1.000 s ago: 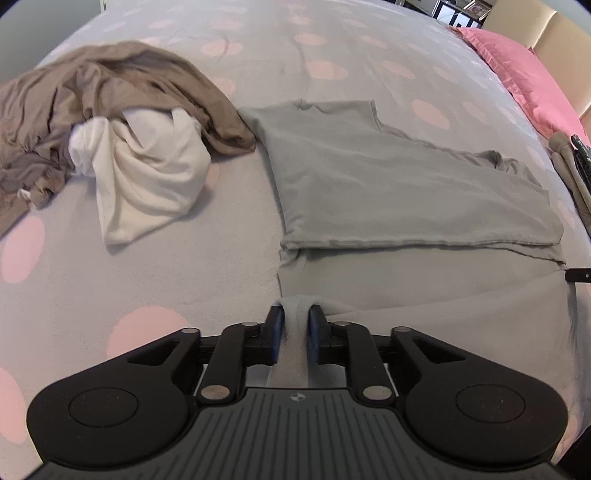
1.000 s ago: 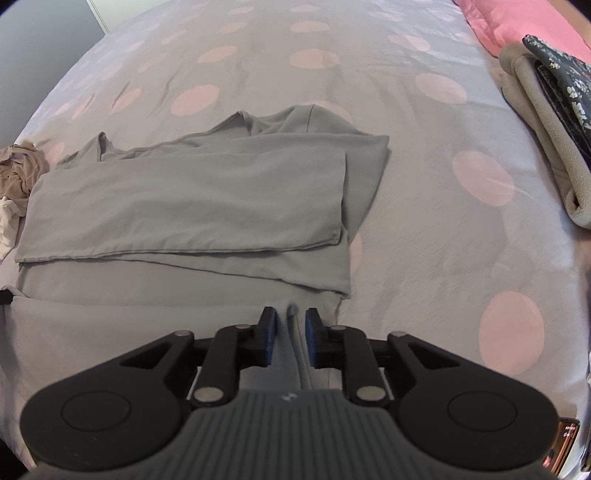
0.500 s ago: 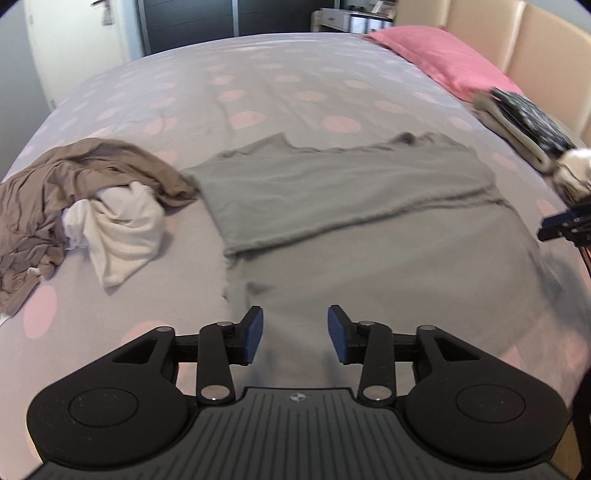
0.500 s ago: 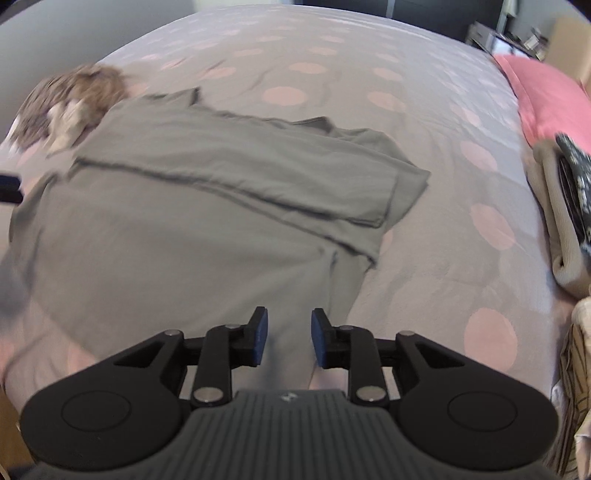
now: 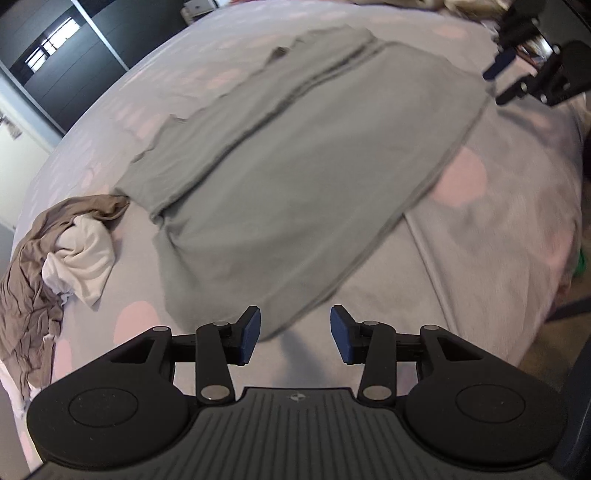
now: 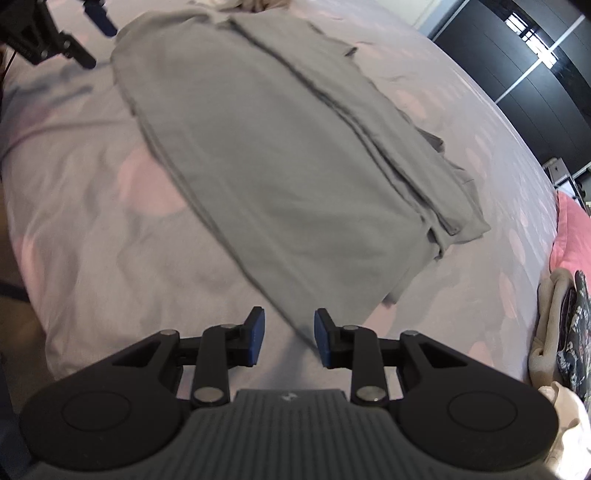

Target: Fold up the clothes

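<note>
Left gripper (image 5: 294, 334) hangs over the bed w/ its 2 blue pads spread wide, nothing between them; the near corner of the grey garment (image 5: 295, 177) lies just ahead of and below the tips, not touching as far as can be told. Right gripper (image 6: 284, 338) is parted too, gap a bit narrower, also empty, and the garment's (image 6: 280, 162) near corner sits right in front of its fingers. The garment lies flat on the grey duvet w/ pink dots (image 5: 498, 229), a folded-over band running lengthwise along its far side, so there are at least 2 layers there. Ahead-left of the left gripper: a crumpled brown garment (image 5: 29, 266) w/ a white one (image 5: 83, 251) bunched in it, just beside the grey piece's far-left corner. In the left view the right gripper (image 5: 496, 83) shows far ahead-right, past the cloth's edge; in the right view the left gripper (image 6: 99, 13) shows far ahead-left, only partly in frame. To the right of the right gripper: a pink pillow (image 6: 572, 229) and a stack of folded clothes (image 6: 561, 321), well apart from the grey piece. Both views are a bit motion-blurred.
</note>
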### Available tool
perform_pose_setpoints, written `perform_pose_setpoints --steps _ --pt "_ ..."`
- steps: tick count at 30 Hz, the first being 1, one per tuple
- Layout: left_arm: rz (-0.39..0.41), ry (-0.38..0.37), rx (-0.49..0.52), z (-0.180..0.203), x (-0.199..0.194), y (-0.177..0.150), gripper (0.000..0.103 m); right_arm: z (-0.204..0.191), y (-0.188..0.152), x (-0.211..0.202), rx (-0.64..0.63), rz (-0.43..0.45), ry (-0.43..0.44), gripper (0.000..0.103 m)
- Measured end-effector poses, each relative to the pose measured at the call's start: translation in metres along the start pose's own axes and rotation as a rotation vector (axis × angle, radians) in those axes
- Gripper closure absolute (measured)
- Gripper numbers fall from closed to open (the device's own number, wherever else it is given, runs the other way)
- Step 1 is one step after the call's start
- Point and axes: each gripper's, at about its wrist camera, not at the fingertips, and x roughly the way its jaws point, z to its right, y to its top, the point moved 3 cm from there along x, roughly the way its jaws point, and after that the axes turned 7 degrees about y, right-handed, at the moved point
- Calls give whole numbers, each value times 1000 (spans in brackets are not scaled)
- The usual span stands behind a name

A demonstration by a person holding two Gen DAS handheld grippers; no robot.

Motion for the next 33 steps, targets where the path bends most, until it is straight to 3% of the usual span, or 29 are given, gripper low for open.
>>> perform_pose_setpoints --steps 3,5,15,22,27,33 --pt "12 38 62 9 3 -6 61 -7 -8 0 -49 -3 -34 61" --pt "17 93 112 13 8 -11 56 -10 -13 2 -78 -10 -57 61" --pt "46 346 383 34 26 -30 55 -39 -28 14 -321 -22 -210 59" --pt "87 417 516 46 42 -30 56 -42 -21 30 -432 -14 -286 58" --pt "102 421 516 43 54 -25 56 -41 -16 34 -458 5 -313 60" --pt "104 425 510 46 58 -21 74 -42 -15 39 -487 42 -358 66"
